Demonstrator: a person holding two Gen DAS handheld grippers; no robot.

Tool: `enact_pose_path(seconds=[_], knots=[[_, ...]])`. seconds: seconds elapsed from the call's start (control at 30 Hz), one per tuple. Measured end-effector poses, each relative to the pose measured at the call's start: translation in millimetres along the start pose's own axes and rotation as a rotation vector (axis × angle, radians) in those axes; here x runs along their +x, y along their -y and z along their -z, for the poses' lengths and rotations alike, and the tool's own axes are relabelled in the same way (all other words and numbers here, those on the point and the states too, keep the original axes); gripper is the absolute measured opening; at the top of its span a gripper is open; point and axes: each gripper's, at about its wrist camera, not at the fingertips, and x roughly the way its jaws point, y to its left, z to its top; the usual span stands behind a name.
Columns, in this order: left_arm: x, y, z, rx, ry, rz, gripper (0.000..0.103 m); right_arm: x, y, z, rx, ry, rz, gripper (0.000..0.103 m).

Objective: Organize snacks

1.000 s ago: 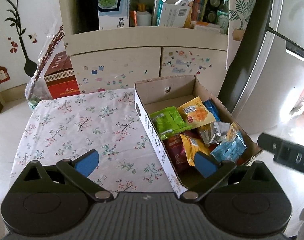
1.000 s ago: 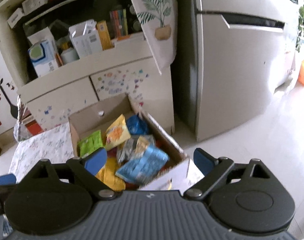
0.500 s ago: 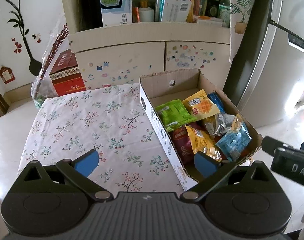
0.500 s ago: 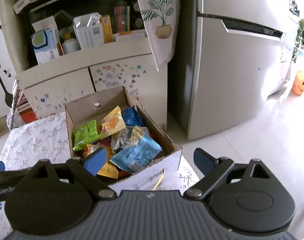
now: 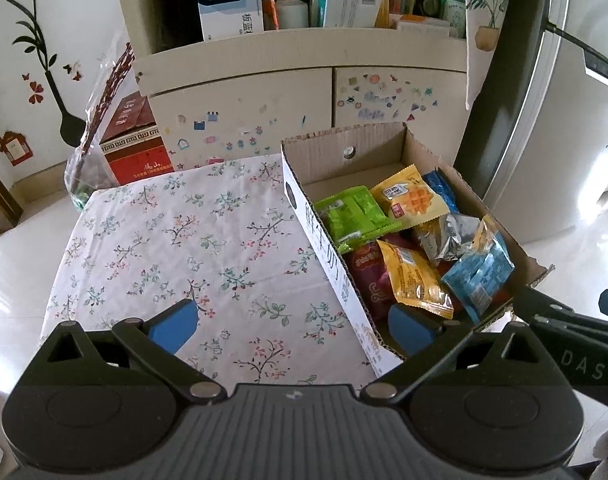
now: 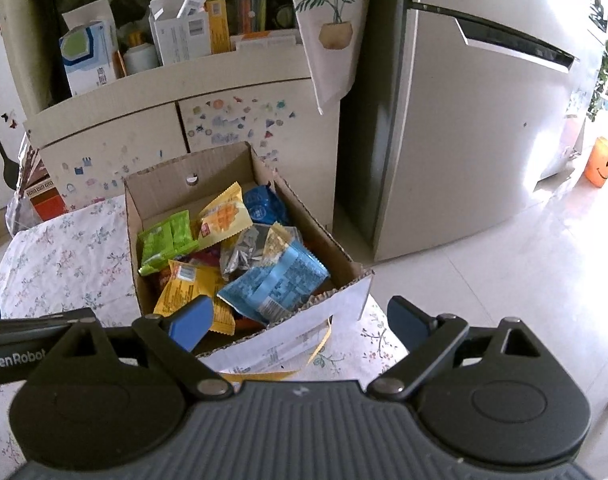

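An open cardboard box (image 5: 331, 264) (image 6: 132, 216) stands on the right part of a floral-cloth table (image 5: 184, 248) (image 6: 64, 256). It holds several snack packets: a green one (image 5: 351, 216) (image 6: 166, 240), an orange-yellow one (image 5: 409, 202) (image 6: 224, 216), a light blue one (image 5: 479, 276) (image 6: 276, 284), a yellow one (image 5: 415, 280) (image 6: 188, 284) and a silver one (image 5: 443, 236) (image 6: 240, 252). My left gripper (image 5: 292, 324) is open and empty, above the table's near edge beside the box. My right gripper (image 6: 300, 320) is open and empty, above the box's near wall.
A cream cabinet (image 5: 244, 92) (image 6: 164, 120) with cartons on its shelf stands behind the table. A fridge (image 6: 463, 120) (image 5: 563, 120) stands to the right. A red box (image 5: 136, 148) and a plastic bag (image 5: 100, 128) sit on the floor at left. An orange smiley cup (image 6: 601, 160) sits far right.
Both grippers have drawn back and up from the box, so more of the table and box shows. Both stay open and empty.
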Motion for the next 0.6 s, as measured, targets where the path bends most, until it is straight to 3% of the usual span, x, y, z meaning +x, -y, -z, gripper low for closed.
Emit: enact_pose_path(seconds=[0.6], knots=[[-2.4,-3.5,-2.0,-0.031,0.024,0.029,0.103,3.7,-2.3,0.7,-0.004,-0.008,0.012,0.094]])
